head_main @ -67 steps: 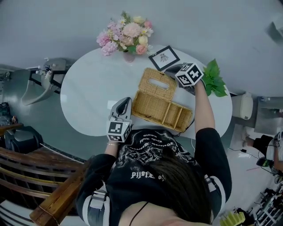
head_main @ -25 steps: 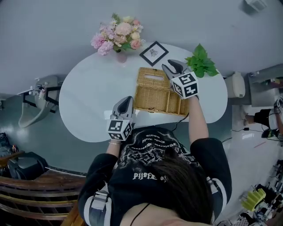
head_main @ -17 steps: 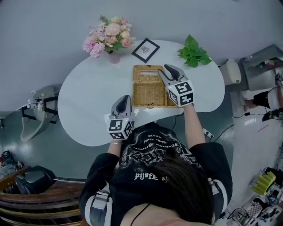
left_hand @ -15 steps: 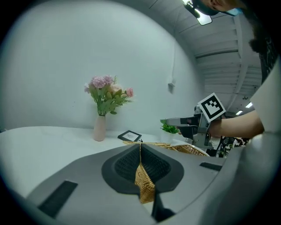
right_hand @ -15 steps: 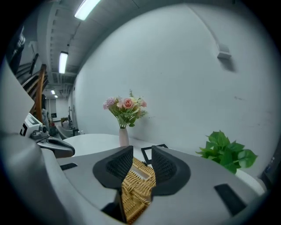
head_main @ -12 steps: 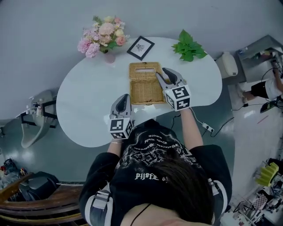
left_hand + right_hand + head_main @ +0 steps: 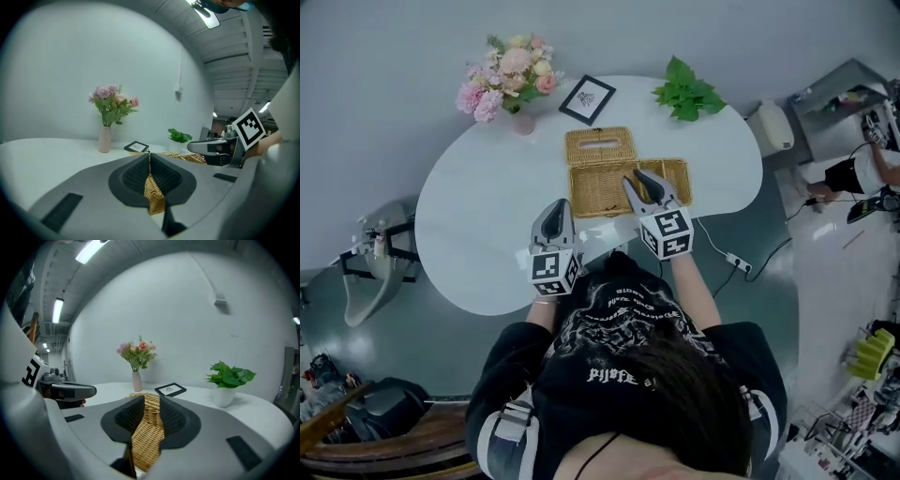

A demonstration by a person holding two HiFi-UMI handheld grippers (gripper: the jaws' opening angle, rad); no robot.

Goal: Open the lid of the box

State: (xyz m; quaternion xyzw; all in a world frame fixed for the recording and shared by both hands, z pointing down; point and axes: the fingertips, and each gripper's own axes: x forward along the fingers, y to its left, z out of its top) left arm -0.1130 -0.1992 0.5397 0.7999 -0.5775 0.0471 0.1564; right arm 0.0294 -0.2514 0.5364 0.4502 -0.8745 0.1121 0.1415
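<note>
White oval table (image 7: 487,216): right gripper (image 7: 639,180) has pulled back to the near rim of the tan woven wicker box (image 7: 591,195), its jaws closing but pinching nothing, the slotted lid (image 7: 600,148) lying tipped back just beyond its tips and the left gripper (image 7: 555,211) closed and empty alongside, so the opening looks done.

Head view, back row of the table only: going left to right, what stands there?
pink flowers in a vase -> black picture frame -> green potted plant
</note>
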